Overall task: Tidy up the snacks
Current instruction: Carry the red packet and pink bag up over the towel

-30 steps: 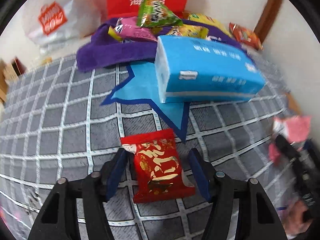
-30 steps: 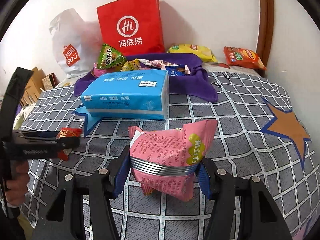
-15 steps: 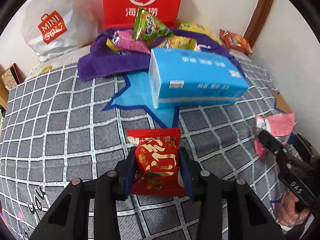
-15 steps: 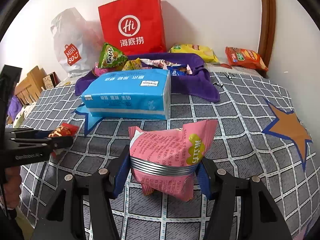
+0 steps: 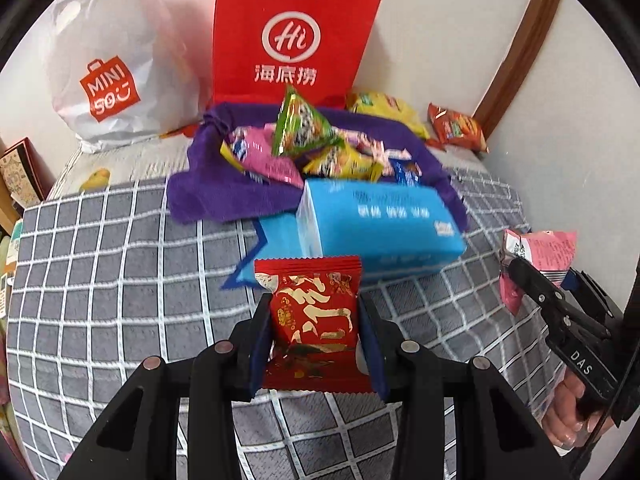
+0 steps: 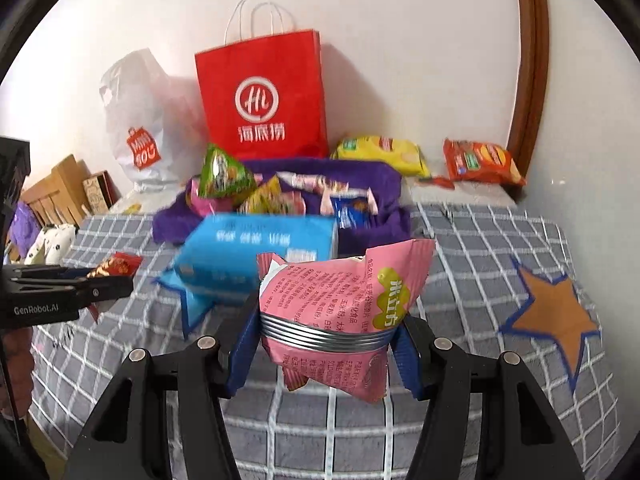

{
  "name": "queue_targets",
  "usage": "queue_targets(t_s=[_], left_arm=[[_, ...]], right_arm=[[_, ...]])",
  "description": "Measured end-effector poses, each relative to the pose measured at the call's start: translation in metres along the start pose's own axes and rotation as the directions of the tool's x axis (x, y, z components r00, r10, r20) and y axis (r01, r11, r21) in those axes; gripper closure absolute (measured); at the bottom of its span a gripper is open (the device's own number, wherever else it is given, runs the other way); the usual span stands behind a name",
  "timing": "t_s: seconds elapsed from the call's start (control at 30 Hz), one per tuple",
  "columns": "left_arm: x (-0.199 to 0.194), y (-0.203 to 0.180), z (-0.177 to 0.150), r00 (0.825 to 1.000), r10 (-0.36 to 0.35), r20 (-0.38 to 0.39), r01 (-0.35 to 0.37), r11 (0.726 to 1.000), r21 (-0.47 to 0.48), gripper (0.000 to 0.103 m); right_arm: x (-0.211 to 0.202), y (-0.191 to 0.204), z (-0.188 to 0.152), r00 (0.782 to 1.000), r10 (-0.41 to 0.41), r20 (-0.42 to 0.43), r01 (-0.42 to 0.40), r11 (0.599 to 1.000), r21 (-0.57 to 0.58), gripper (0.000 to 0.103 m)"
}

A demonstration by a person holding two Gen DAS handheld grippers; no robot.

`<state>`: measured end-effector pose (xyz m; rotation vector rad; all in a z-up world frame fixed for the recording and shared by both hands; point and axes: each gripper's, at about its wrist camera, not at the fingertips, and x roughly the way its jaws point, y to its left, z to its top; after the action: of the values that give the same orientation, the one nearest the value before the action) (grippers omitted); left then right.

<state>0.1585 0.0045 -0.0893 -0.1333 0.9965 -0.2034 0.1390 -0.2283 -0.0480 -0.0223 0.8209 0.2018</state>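
Red foil snack packet (image 5: pixel 314 320) with gold lettering sits upright and clamped between the blue pads of the left hand-held gripper (image 5: pixel 316 334), lifted above the grey checked bedcover (image 5: pixel 100 300), while the right hand-held gripper (image 6: pixel 326 334) squeezes a crinkled pink snack bag (image 6: pixel 340 304) with a silver band across its middle. Both point toward the wall, level above the bed, the left one's pinched packet showing at the edge of the right wrist view. Beyond a blue tissue pack (image 5: pixel 380 228), a purple cloth (image 5: pixel 224 192) cradles a heap of small snack packets, topped by a green triangular packet (image 5: pixel 300 128); behind it stand a red paper bag (image 5: pixel 292 36) and a white Miniso bag (image 5: pixel 116 68).
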Motion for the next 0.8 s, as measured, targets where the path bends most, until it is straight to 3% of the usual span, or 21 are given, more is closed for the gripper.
queue_targets(t_s=[0.4, 0.8], left_arm=[[-0.002, 0.023, 0.061, 0.999, 0.009, 0.036, -0.008, 0.999, -0.039, 0.065], [0.031, 0.043, 0.12, 0.999, 0.022, 0.044, -0.019, 0.998, -0.06, 0.065]], right_arm=[[0.022, 0.002, 0.075, 0.998, 0.059, 0.015, -0.059, 0.998, 0.016, 0.044], [0.088, 0.007, 0.129, 0.993, 0.114, -0.036, -0.113, 0.993, 0.02, 0.044]])
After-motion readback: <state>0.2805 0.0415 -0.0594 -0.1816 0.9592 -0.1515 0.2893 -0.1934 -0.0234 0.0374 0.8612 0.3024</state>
